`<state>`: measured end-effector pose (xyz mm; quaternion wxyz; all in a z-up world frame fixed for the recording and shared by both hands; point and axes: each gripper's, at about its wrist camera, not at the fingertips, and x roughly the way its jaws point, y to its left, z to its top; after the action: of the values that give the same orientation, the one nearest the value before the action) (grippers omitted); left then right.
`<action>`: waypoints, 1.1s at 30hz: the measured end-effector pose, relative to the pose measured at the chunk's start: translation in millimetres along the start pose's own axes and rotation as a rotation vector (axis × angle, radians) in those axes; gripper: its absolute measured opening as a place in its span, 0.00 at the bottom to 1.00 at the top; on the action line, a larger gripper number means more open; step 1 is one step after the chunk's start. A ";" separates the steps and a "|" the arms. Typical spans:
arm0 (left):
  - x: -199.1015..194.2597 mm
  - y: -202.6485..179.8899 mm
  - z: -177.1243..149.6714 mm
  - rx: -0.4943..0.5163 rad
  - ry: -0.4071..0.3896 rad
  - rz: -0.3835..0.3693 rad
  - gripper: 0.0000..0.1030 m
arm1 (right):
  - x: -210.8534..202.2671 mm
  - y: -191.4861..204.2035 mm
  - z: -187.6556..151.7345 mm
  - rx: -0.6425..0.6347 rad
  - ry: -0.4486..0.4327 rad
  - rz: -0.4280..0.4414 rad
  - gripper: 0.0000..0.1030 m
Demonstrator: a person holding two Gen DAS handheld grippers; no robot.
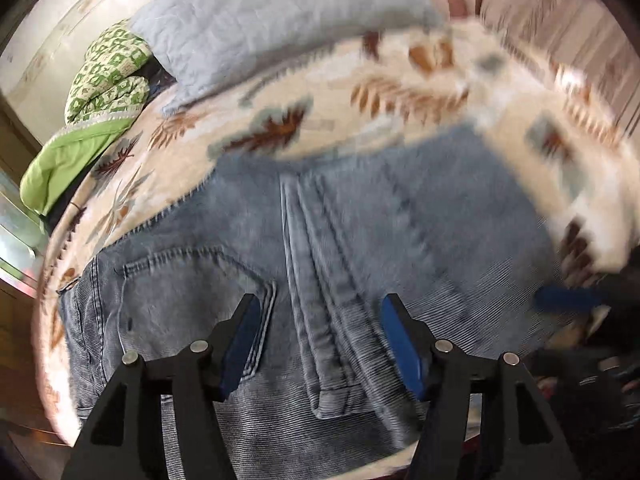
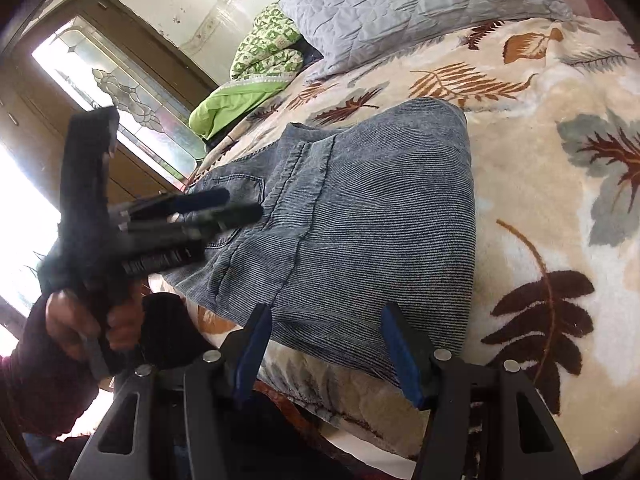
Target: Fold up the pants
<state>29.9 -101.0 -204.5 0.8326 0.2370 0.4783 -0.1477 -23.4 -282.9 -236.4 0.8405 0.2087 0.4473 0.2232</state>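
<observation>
Pants (image 2: pixel 360 216): folded denim, heavy, limp; grasp doubled edge; left gripper (image 1: pixel 320 344), right gripper (image 2: pixel 324 352) wide open, empty.

Black gripper (image 2: pixel 324 352) frame, blue pads, silver screws, maroon sleeve (image 2: pixel 32 380), bare hand (image 2: pixel 92 320)

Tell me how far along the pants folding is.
Mostly done, it seems. The pants lie on the bedspread as a compact folded bundle, back pocket on top. Nothing is in hand: the left gripper and right gripper are both open, above the denim without pinching it. What may be left is one more fold or smoothing; I can't tell whether a further fold is intended.
</observation>
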 end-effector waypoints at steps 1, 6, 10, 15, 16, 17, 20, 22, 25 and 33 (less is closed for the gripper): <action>9.2 -0.3 -1.5 0.002 0.016 0.005 0.67 | 0.3 0.1 -0.1 -0.003 -0.001 -0.001 0.59; 11.3 23.4 1.3 -0.111 0.041 -0.034 0.81 | -1.4 3.1 -3.5 -0.028 -0.007 -0.010 0.60; -6.9 55.0 -8.9 -0.204 0.008 -0.062 0.81 | -1.4 5.3 -5.9 -0.049 -0.014 -0.020 0.60; -42.2 146.0 -34.4 -0.399 -0.060 -0.010 0.81 | -1.3 9.5 -9.1 -0.086 -0.029 -0.033 0.62; -47.9 165.8 -43.9 -0.435 -0.064 0.011 0.81 | -1.4 10.4 -10.2 -0.093 -0.031 -0.036 0.62; -53.8 188.5 -55.1 -0.477 -0.067 0.037 0.81 | -1.3 11.3 -10.8 -0.099 -0.032 -0.040 0.63; -64.9 242.1 -89.9 -0.599 -0.070 0.065 0.81 | -1.0 14.7 -13.4 -0.125 -0.039 -0.047 0.66; -67.5 272.6 -116.4 -0.685 -0.066 0.048 0.81 | -0.4 17.8 -15.4 -0.148 -0.044 -0.057 0.67; -63.5 303.7 -153.6 -0.789 -0.040 0.013 0.81 | -0.3 22.1 -16.6 -0.161 -0.041 -0.079 0.67; -34.6 313.1 -180.6 -0.863 -0.037 -0.126 0.71 | -16.2 43.7 17.7 -0.045 -0.005 -0.080 0.67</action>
<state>29.5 260.7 -172.8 0.8532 -0.1650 0.4948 0.0110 -24.8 -259.1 -192.7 0.8544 0.1722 0.4482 0.1990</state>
